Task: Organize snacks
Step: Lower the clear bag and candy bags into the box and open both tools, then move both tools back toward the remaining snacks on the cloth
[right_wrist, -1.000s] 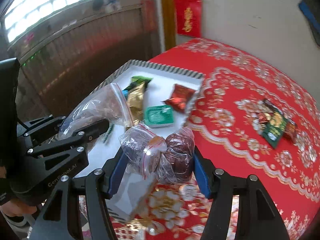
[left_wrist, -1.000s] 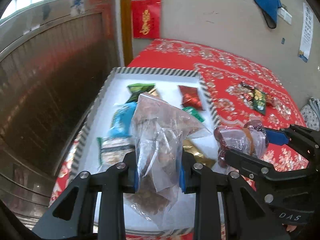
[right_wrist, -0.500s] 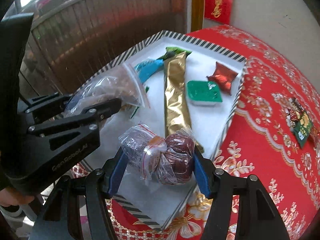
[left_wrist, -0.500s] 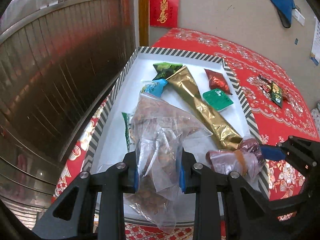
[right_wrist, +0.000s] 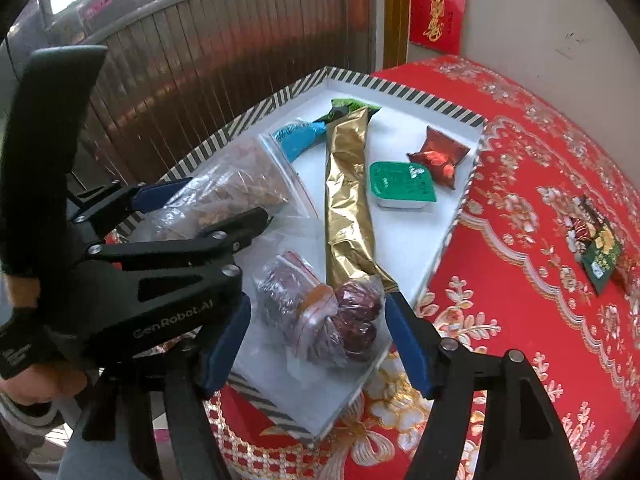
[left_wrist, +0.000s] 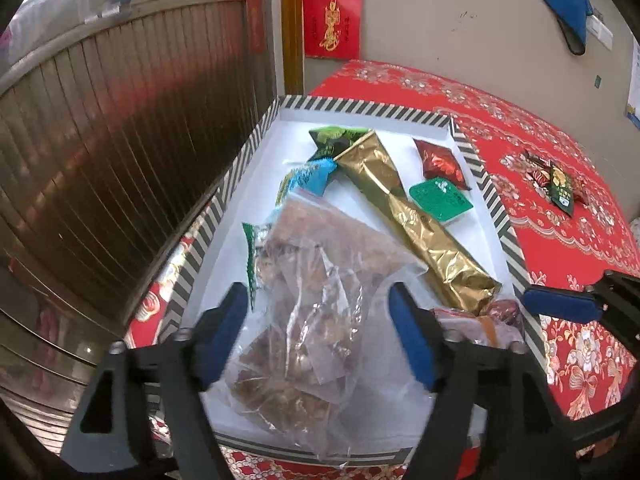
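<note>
— Both bags sat clamped a second ago; now the left gripper [left_wrist: 316, 332] is opening, its blue fingers [left_wrist: 222, 336] standing clear on either side of the clear zip bag of brown snacks [left_wrist: 304, 320].
— Where does that bag lie?
— Crumpled on the white floor of the striped-rim tray [left_wrist: 360, 110], lower centre of the left view.
— And the right gripper [right_wrist: 316, 344]?
— Opening too. The small clear bag of dark red fruit [right_wrist: 332, 320], cinched with a tan band, lies between its fingers [right_wrist: 408, 344] at the tray's near corner; the right pad looks just beside the plastic, the left apart.
— Anything else in the tray?
— A long gold foil pack [right_wrist: 348, 200] above centre, a green-lidded tub [right_wrist: 400, 186] and a red sachet [right_wrist: 438, 156] to its right. Loose packets [right_wrist: 598, 248] rest on the red floral tabletop [right_wrist: 540, 320] at the right edge.
</note>
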`<action>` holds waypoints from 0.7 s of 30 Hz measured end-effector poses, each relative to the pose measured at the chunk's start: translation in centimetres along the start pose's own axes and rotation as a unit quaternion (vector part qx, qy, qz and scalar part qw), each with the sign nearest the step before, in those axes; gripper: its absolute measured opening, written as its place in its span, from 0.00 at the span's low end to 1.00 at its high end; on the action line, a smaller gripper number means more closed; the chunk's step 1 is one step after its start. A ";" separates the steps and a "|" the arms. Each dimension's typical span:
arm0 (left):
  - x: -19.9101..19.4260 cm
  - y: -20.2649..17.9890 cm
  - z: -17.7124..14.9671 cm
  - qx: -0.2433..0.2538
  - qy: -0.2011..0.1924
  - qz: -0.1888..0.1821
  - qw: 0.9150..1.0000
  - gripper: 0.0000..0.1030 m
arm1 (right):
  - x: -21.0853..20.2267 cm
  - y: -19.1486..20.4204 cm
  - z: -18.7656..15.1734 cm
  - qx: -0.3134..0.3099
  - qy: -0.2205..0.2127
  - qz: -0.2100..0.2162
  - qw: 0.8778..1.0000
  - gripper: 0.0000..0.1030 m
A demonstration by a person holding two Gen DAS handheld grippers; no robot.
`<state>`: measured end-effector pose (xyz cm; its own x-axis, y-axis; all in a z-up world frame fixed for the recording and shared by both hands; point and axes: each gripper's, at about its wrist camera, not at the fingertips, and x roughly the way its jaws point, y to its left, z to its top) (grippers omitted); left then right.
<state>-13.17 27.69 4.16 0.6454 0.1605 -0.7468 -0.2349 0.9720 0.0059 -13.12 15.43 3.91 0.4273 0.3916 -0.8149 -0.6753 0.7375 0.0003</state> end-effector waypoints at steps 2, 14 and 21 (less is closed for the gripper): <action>-0.6 -0.4 0.2 0.006 -0.010 0.003 1.000 0.79 | -0.7 -0.5 -0.1 0.005 -0.007 -0.004 1.000 0.69; -2.6 -5.3 3.7 0.018 -0.020 -0.069 0.997 0.89 | -3.7 -10.4 -2.3 0.112 -0.033 -0.045 0.992 0.77; -1.7 -11.8 5.3 0.057 0.006 -0.117 0.991 0.89 | -5.2 -18.9 -4.8 0.181 -0.021 -0.105 0.978 0.77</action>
<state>-7.65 16.88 8.82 0.6632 -0.0734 -0.7449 0.0044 0.9955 -0.0942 -5.46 -3.12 5.35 0.5638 0.2273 -0.7940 -0.3168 0.9474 0.0463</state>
